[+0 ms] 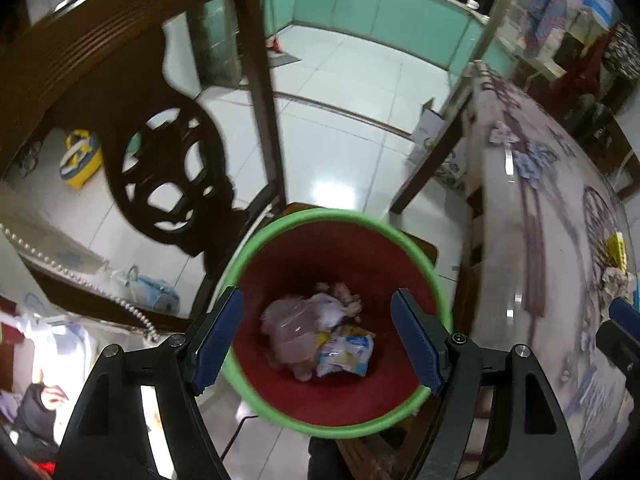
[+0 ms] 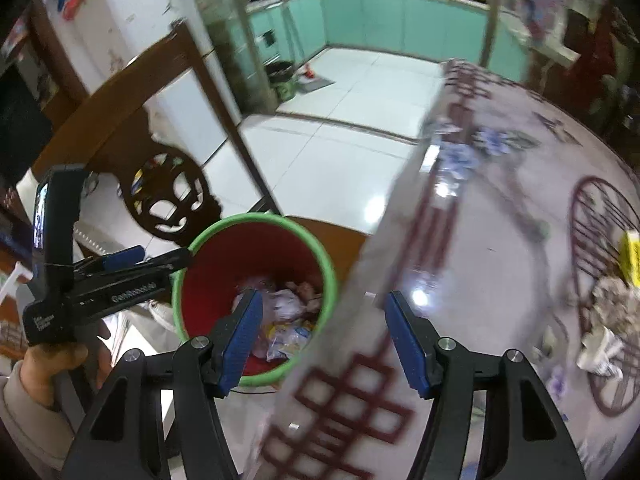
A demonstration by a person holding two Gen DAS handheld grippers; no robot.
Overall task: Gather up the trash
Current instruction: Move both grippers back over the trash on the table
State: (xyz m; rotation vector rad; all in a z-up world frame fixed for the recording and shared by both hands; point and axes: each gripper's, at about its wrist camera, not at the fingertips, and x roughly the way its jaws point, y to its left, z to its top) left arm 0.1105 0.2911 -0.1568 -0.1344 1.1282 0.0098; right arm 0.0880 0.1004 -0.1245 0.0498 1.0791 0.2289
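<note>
A red bin with a green rim [image 1: 434, 272] stands on a chair beside the table. It holds crumpled plastic and a blue-white wrapper [image 1: 348, 354]. My left gripper [image 1: 318, 336] is open and empty, right above the bin's mouth. In the right wrist view the bin [image 2: 320, 248] is at lower left and the left gripper [image 2: 136, 260] reaches over its rim. My right gripper [image 2: 324, 340] is open and empty over the table's edge. More trash lies on the table at the right: crumpled paper [image 2: 612, 304], a yellow packet [image 2: 632, 252] and a white wrapper [image 2: 600, 350].
A dark carved wooden chair back [image 1: 160, 168] rises left of the bin. The glossy patterned table [image 2: 480, 240] fills the right. Blue-white scraps [image 2: 460, 156] lie at its far end. White floor tiles and teal kitchen cabinets [image 2: 380, 20] lie beyond.
</note>
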